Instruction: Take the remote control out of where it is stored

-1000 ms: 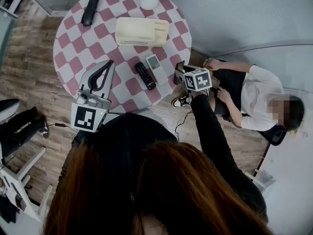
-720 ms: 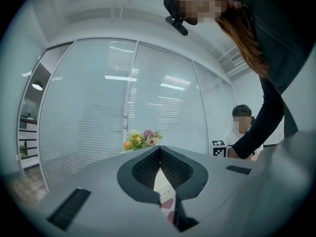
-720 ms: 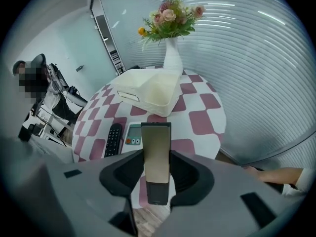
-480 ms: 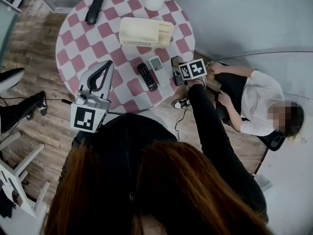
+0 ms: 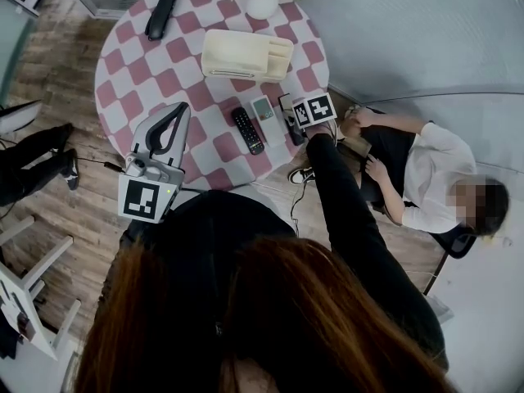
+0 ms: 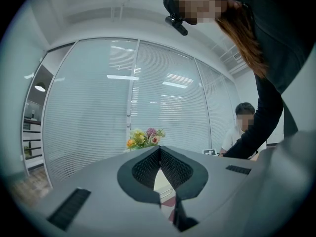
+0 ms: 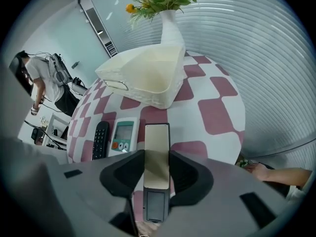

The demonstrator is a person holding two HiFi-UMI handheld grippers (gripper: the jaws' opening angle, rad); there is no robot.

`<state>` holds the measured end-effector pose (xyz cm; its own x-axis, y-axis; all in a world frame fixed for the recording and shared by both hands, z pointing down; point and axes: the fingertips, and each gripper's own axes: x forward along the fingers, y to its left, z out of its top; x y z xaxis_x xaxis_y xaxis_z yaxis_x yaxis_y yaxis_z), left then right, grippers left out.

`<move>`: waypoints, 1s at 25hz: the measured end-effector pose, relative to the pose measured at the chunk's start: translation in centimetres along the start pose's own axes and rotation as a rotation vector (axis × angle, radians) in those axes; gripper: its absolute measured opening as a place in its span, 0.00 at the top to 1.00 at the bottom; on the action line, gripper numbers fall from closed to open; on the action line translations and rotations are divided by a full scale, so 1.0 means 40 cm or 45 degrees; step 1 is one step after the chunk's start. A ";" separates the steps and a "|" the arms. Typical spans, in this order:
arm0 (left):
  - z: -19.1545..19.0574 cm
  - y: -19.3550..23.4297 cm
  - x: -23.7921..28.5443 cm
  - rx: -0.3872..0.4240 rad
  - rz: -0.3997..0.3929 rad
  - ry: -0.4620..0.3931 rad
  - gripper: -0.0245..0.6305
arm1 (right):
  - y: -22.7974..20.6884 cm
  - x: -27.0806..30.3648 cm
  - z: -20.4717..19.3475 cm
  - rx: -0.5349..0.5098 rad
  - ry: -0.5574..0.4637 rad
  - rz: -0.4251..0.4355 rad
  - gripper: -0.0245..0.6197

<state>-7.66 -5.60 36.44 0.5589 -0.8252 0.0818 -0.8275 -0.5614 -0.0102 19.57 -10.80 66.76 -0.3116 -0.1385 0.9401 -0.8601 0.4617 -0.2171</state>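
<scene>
At the far left edge of the round checkered table (image 5: 123, 80) lies a long black remote (image 5: 161, 13), well apart from everything else. Nearer, at the table's near left edge, the left gripper (image 6: 160, 150) hangs level, pointing across the table; its jaws are clenched together at the tips with nothing between them. Toward the far middle of the cloth stands a cream basket (image 5: 246, 54), and a white vase (image 5: 262, 2) of flowers stands just beyond it at the far edge.

Near the basket's right half, three remotes lie in a row. A black keypad remote (image 5: 246, 129) is leftmost, a white remote (image 5: 263, 109) with a small screen and an orange button lies just beside it, and the remote control (image 7: 157, 152) is on the right. This one has a tan face in a dark frame, with a dark panel at its near end. It is out of the basket and just over the cloth; whether it touches the cloth cannot be told. The right gripper (image 7: 157, 155) points steeply down and grasps it by its long sides, one pad against each.

Right of the table, a seated person (image 5: 417, 170) in a white top sits on the floor.
</scene>
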 end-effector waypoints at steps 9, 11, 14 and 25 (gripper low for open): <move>-0.007 0.003 -0.002 0.007 0.024 0.011 0.95 | 0.002 0.031 -0.001 -0.033 0.045 0.009 0.70; -0.007 0.006 -0.004 0.008 0.029 0.012 0.95 | 0.002 0.032 0.000 -0.035 0.049 0.011 0.70; -0.004 0.006 -0.005 0.009 0.030 0.010 0.95 | 0.003 0.031 -0.001 -0.025 0.049 0.016 0.70; -0.003 0.007 -0.008 0.008 0.017 0.008 0.95 | 0.000 0.026 0.005 -0.021 0.017 -0.008 0.70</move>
<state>-8.06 -5.50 36.51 0.5476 -0.8321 0.0876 -0.8344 -0.5509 -0.0173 19.17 -11.12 67.67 -0.3010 -0.1299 0.9447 -0.8551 0.4753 -0.2070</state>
